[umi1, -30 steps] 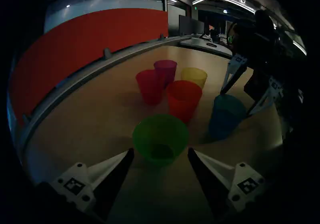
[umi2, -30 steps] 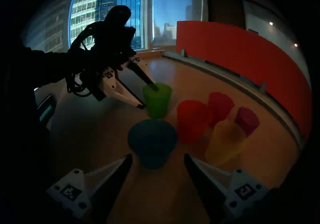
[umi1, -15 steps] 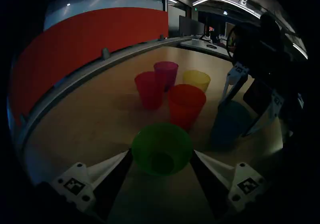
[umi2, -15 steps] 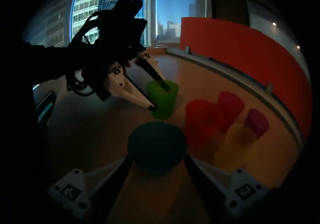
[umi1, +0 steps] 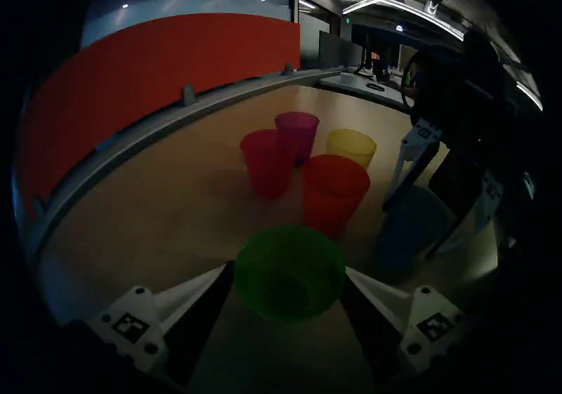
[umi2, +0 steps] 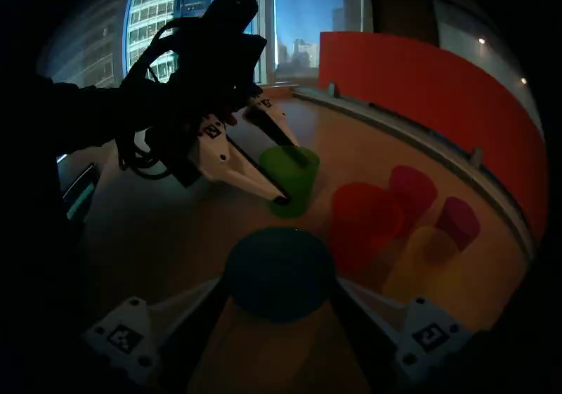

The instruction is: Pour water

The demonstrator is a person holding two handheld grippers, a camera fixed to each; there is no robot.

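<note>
Cup (umi1: 288, 274), green translucent plastic, tapered, btwn left tongs (umi1: 286, 267), smooth tan table (umi1: 175, 204)

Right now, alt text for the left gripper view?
The left gripper, open, flanks a green cup on a wooden table. Behind stand an orange cup, a red cup, a magenta cup and a yellow cup; at right the right gripper straddles a blue cup.

Green cup (umi1: 288, 273), red cup (umi1: 334, 194), yellow cup (umi1: 350, 147): smooth, translucent coloured plastic. Blue cup (umi2: 279, 273): plastic, duller in the low light. Worktop (umi1: 175, 204): wood-look, smooth, faint sheen. Left tongs (umi1: 286, 267), right tongs (umi2: 279, 281): matt white plastic shells, dark fingers. Red panel (umi1: 154, 57), far left: flat, matt.
</note>
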